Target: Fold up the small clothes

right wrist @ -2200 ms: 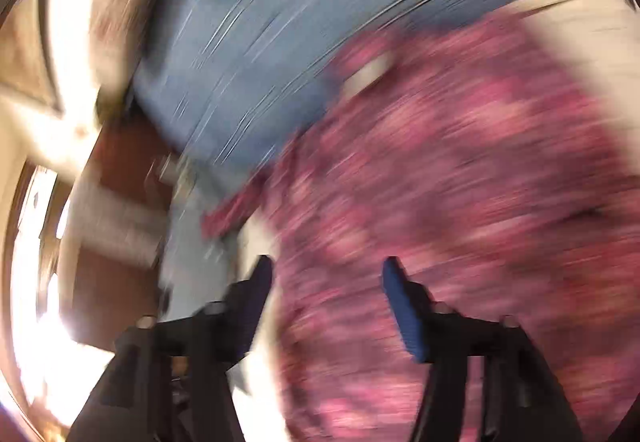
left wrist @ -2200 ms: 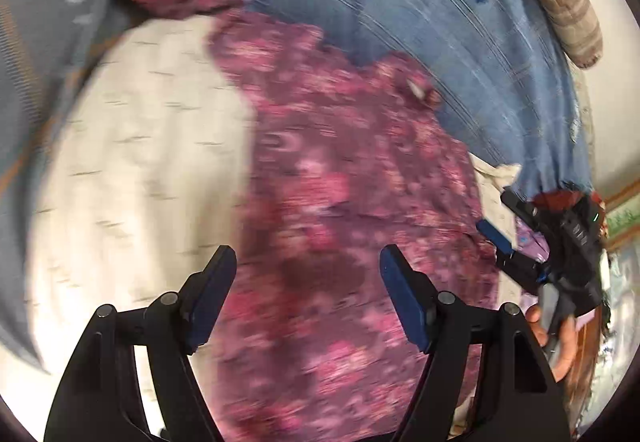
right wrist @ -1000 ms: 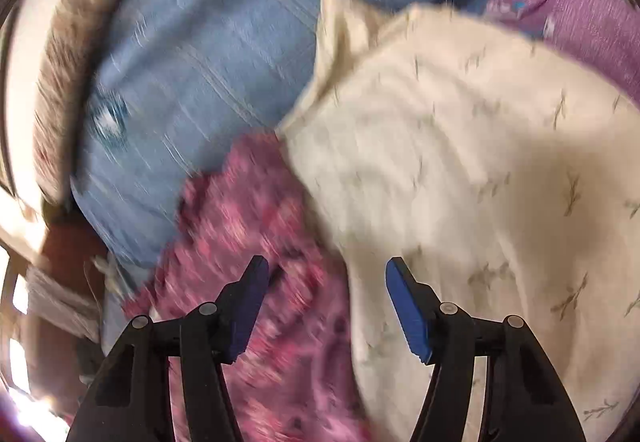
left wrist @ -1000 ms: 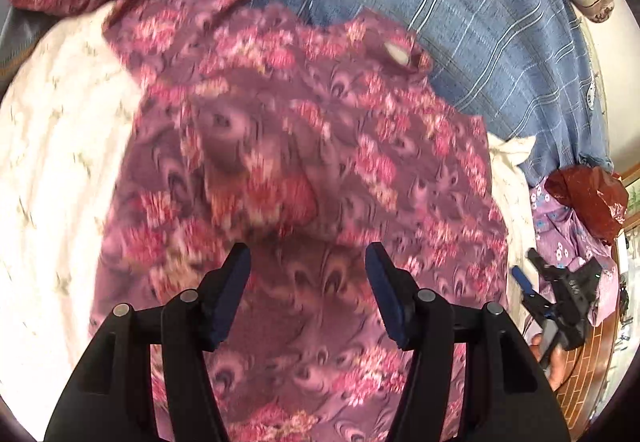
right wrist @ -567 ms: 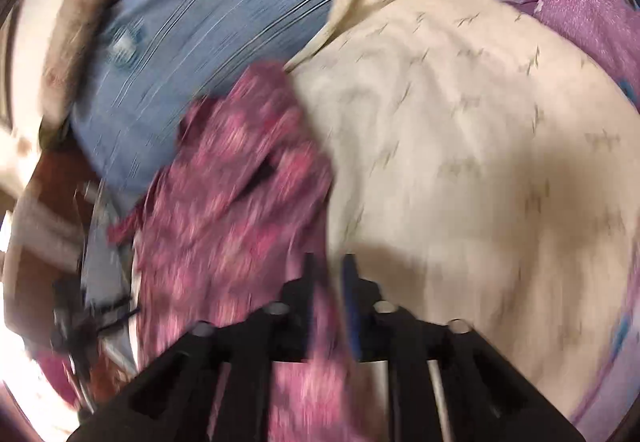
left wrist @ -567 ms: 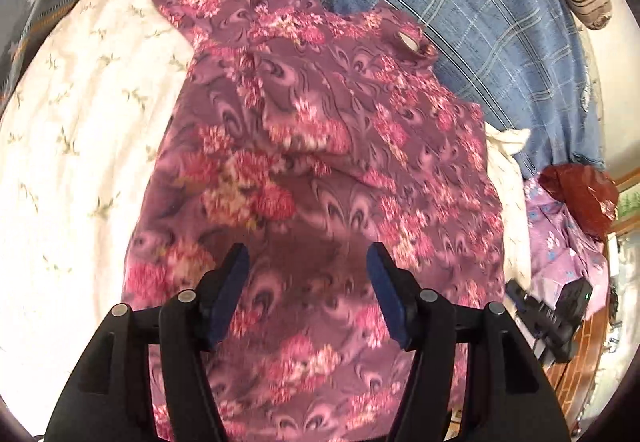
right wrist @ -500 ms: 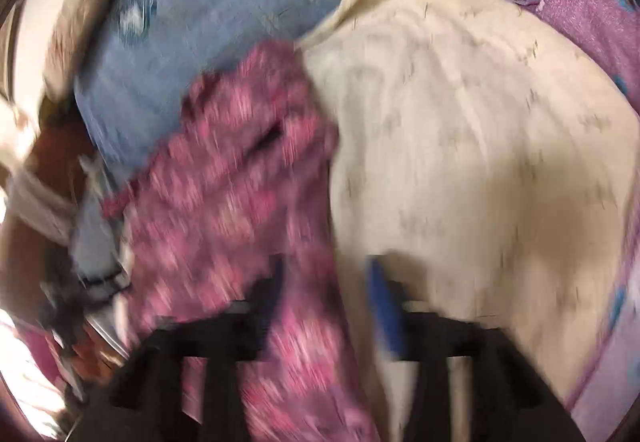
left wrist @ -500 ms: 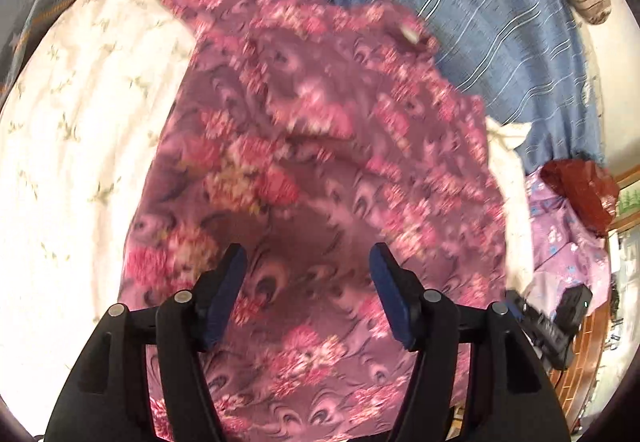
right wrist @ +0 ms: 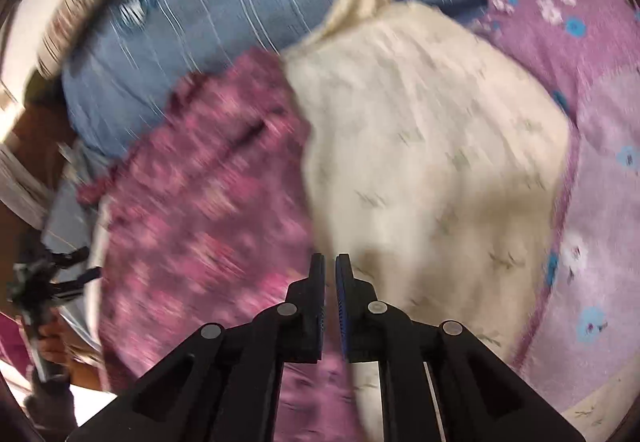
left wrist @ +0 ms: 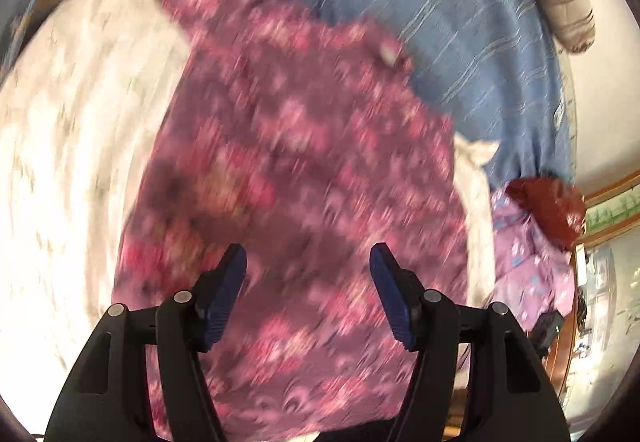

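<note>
- Our left gripper (left wrist: 308, 282) has its jaws spread wide above the maroon floral garment (left wrist: 296, 162), gripping nothing.
- Our right gripper (right wrist: 328, 274) has its jaws pressed together at the garment's edge; whether cloth is pinched, we cannot tell.
- The garment lies spread on the cream cloth (right wrist: 432, 146), over the blue striped sheet (left wrist: 440, 26).

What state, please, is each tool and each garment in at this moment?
left tool: open, above the maroon floral garment.
right tool: closed at that garment's edge; grip unclear.
maroon floral garment: spread out, unfolded.
cream cloth: spread beneath it.
lilac floral garment: crumpled beside.
</note>
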The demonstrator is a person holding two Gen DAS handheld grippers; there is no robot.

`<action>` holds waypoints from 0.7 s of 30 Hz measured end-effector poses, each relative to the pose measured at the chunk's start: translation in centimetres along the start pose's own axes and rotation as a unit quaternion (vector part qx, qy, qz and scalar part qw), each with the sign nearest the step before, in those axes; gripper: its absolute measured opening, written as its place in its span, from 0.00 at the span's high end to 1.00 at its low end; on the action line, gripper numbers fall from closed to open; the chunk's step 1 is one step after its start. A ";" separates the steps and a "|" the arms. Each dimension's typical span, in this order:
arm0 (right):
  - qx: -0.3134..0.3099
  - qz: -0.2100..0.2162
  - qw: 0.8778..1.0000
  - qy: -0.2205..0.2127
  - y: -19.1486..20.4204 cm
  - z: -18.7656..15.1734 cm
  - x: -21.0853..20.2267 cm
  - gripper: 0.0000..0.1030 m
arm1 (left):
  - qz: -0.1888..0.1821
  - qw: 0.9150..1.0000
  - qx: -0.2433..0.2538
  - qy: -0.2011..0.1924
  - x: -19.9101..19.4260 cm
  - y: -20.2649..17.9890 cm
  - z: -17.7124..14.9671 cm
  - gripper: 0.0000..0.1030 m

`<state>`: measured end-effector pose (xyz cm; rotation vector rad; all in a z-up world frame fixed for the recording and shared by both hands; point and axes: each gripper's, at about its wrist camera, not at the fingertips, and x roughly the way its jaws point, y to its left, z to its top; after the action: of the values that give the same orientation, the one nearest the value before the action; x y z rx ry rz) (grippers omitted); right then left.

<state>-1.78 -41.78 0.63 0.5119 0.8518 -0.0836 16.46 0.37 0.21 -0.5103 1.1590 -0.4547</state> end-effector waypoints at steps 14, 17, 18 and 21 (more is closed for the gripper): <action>0.136 0.149 0.977 0.066 7.9 9.8 15.0 0.57 | 0.056 0.998 -0.004 0.026 8.2 -1.7 6.5 0.33; 0.188 0.160 0.966 0.078 7.1 9.5 17.2 0.57 | 0.059 0.998 0.008 0.012 8.1 -2.1 6.7 0.39; 0.190 0.156 0.967 0.068 7.0 9.6 17.4 0.70 | 0.063 0.998 0.014 0.012 8.2 -2.4 6.9 0.66; 0.184 0.151 0.970 0.039 6.7 10.2 16.9 0.99 | 0.031 0.999 0.020 0.006 7.0 -3.0 7.6 0.81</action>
<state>18.34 -38.46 -3.61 0.9942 0.8293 0.0597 25.68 -5.06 -0.81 -0.4354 1.1719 -0.4274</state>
